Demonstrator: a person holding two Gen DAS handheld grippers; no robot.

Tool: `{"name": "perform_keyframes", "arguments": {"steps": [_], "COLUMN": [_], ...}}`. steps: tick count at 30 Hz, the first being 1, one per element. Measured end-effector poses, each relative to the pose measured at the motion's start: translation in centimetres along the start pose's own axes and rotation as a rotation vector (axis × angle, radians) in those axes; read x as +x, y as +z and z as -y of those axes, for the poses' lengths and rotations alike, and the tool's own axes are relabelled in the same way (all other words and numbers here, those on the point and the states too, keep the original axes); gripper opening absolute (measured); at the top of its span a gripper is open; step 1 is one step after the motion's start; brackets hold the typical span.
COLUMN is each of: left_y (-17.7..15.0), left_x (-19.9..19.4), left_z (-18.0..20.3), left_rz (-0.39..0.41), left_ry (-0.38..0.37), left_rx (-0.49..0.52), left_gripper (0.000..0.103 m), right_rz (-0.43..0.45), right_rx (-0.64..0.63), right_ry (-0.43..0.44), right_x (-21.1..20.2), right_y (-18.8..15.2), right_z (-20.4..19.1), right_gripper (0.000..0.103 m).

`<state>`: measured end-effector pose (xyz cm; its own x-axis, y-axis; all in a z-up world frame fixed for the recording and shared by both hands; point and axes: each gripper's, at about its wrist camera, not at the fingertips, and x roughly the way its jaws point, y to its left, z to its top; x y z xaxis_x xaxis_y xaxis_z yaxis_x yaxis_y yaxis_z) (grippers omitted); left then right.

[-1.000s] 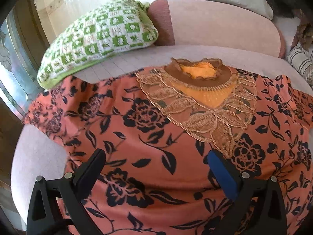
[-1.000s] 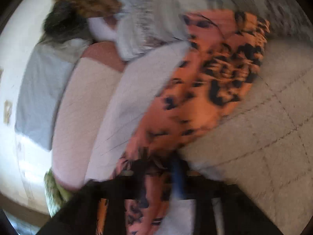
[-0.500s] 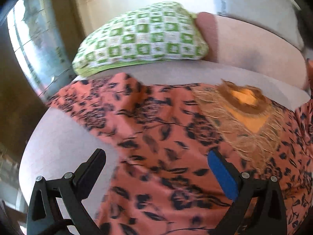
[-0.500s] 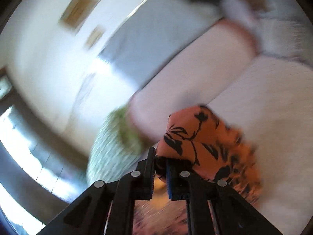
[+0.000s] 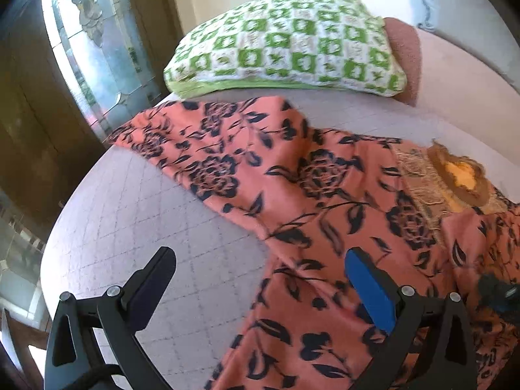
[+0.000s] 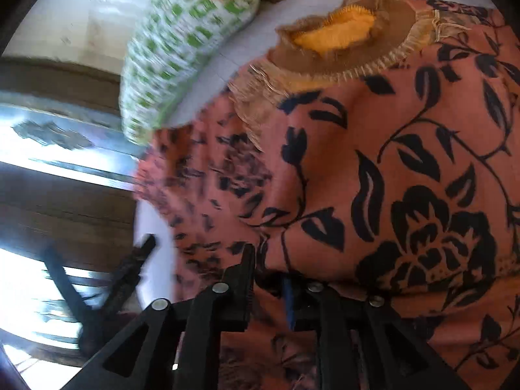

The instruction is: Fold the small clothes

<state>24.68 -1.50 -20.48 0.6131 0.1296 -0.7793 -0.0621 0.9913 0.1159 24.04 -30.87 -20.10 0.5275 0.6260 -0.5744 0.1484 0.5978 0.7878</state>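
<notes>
An orange top (image 5: 312,195) with a black flower print and a tan lace neckline (image 5: 455,178) lies spread on a pale quilted bed (image 5: 136,214). Its left sleeve (image 5: 195,143) stretches toward the pillow. My left gripper (image 5: 260,269) is open and empty above the top's left side edge. My right gripper (image 6: 269,276) is shut on a fold of the orange top (image 6: 406,178) and holds it over the garment's body, just below the neckline (image 6: 341,32). The right gripper also shows at the right edge of the left wrist view (image 5: 500,295).
A green and white checked pillow (image 5: 286,42) lies at the head of the bed, next to a pink bolster (image 5: 455,65). A window and dark wood frame (image 5: 81,65) stand left of the bed. The bed's edge curves at the left.
My right gripper has carried the right side of the top up and over toward the middle. My left gripper has swung left, from over the garment's centre to its left edge.
</notes>
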Motion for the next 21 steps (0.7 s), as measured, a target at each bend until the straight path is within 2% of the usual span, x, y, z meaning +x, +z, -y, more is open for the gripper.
{"name": "perform_keyframes", "arguments": {"steps": [1, 2, 3, 4, 7, 11, 12, 13, 14, 17, 19, 21], "left_y": [-0.1, -0.2, -0.3, -0.4, -1.0, -2.1, -2.3, -2.6, -3.0, -3.3, -3.1, -3.4], "left_x": [-0.3, -0.6, -0.9, -1.3, -2.8, -4.3, -4.4, -4.5, -4.5, -3.7, -3.4, -3.2], "left_z": [0.4, 1.2, 1.7, 2.3, 4.5, 9.0, 9.9, 11.1, 12.5, 15.6, 17.2, 18.5], "left_rz": [0.007, 0.024, 0.035, 0.054, 0.11, 0.142, 0.149, 0.155, 0.158, 0.152, 0.147, 0.135], "left_ry": [-0.007, -0.013, -0.017, -0.03, -0.101, -0.22, -0.228, -0.226, -0.223, -0.246, -0.263, -0.307], "left_rx": [0.014, 0.042, 0.059, 0.078, 0.14, 0.245, 0.267, 0.297, 0.335, 0.381, 0.396, 0.417], "left_gripper": [0.103, 0.103, 0.103, 0.103, 0.103, 0.103, 0.103, 0.103, 0.103, 0.103, 0.103, 0.103], "right_rz": [0.017, 0.034, 0.078, 0.115, 0.19, 0.341, 0.364, 0.376, 0.382, 0.369, 0.37, 0.395], "right_rx": [0.001, 0.009, 0.033, 0.052, 0.101, 0.252, 0.319, 0.362, 0.392, 0.445, 0.456, 0.462], "right_ry": [0.036, 0.075, 0.131, 0.159, 0.186, 0.148, 0.138, 0.14, 0.14, 0.086, 0.084, 0.051], "right_x": [-1.1, -2.2, -3.9, -5.3, -8.8, -12.6, -13.3, -13.4, -13.4, -13.1, -12.4, -12.3], "right_y": [0.0, -0.2, -0.6, -0.8, -1.2, -3.8, -3.8, -3.7, -3.5, -2.9, -2.1, -1.2], "right_z": [-0.1, -0.2, 0.0, 0.2, 0.9, 5.8, 7.4, 8.4, 9.2, 11.3, 11.7, 12.3], "right_gripper": [0.038, 0.07, 0.084, 0.09, 0.09, 0.089, 0.088, 0.083, 0.071, 0.055, 0.044, 0.042]}}
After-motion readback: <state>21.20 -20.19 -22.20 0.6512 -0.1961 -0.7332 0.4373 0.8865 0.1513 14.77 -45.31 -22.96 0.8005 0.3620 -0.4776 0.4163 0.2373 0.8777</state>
